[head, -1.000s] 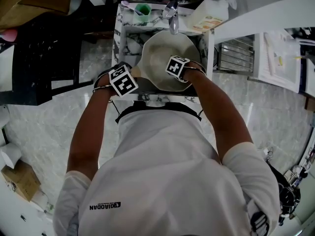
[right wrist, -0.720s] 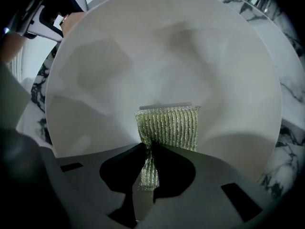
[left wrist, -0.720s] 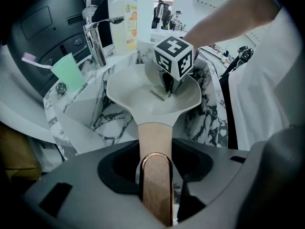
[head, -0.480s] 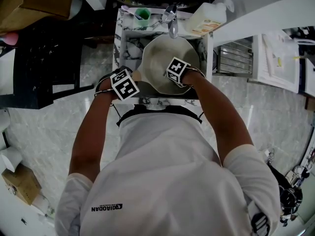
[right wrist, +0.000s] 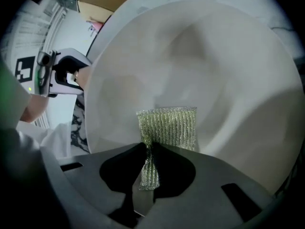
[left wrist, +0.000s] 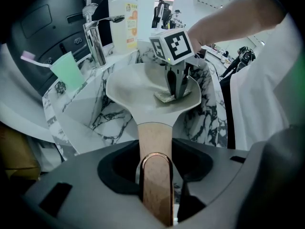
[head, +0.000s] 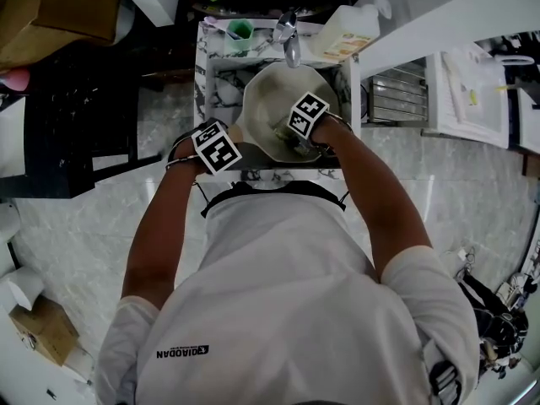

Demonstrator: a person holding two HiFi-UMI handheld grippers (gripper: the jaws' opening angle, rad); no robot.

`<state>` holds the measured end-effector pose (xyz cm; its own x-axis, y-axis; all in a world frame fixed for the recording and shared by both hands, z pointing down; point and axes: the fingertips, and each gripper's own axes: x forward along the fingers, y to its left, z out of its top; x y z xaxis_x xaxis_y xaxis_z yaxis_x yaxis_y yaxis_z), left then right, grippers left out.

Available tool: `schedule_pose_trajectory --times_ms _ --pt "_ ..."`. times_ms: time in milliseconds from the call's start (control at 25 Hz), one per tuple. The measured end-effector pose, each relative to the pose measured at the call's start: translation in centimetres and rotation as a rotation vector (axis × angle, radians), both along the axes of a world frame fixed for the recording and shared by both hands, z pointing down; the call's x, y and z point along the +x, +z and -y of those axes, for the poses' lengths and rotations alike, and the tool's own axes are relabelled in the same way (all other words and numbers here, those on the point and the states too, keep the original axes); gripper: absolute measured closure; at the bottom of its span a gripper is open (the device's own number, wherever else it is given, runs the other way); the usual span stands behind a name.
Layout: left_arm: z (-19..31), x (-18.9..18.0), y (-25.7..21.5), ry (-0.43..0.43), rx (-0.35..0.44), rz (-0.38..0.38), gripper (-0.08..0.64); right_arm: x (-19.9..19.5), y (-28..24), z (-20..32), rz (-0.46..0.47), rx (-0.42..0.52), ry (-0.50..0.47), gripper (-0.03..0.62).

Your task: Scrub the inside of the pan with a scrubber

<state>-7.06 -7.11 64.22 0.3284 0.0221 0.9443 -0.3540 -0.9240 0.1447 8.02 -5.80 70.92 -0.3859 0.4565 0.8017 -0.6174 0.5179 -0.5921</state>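
Observation:
A pale, cream-coloured pan (head: 274, 104) sits tilted in the marble sink (head: 215, 83). Its wooden handle (left wrist: 153, 144) runs back between the jaws of my left gripper (left wrist: 156, 175), which is shut on it at the sink's front left (head: 215, 146). My right gripper (right wrist: 147, 168) is shut on a green mesh scrubber (right wrist: 169, 127), and the scrubber's free end lies flat against the pan's inner wall (right wrist: 190, 66). In the left gripper view the right gripper (left wrist: 175, 87) reaches down into the pan bowl (left wrist: 133, 87) with the scrubber (left wrist: 166, 97) under it.
A chrome tap (head: 291, 40) overhangs the sink's back edge. A green cup (head: 240, 29) holding a toothbrush stands at the back left, a detergent jug (head: 350, 28) at the back right. A metal rack (head: 398, 95) is right of the sink, a black crate (head: 76, 99) left.
My right gripper has shifted slightly up and right inside the pan with the scrubber. The left gripper keeps its hold on the handle and has barely moved.

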Motion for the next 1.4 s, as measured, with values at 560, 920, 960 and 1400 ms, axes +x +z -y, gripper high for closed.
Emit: schedule_pose_trajectory --times_ms 560,920,960,1400 --pt "-0.3 -0.3 -1.1 0.100 -0.017 -0.004 0.348 -3.3 -11.3 3.5 0.352 0.278 0.713 0.518" --pt "-0.5 -1.5 -5.2 0.141 0.119 -0.056 0.350 -3.1 -17.9 2.3 0.453 0.564 0.864 0.518" --pt "-0.6 -1.4 -6.1 0.121 0.130 -0.077 0.350 -2.9 -18.5 2.0 0.453 0.591 0.866 0.518" --pt "-3.5 3.2 -14.4 -0.146 0.251 -0.341 0.356 0.9 -24.7 -1.5 0.528 0.788 0.844 0.518"
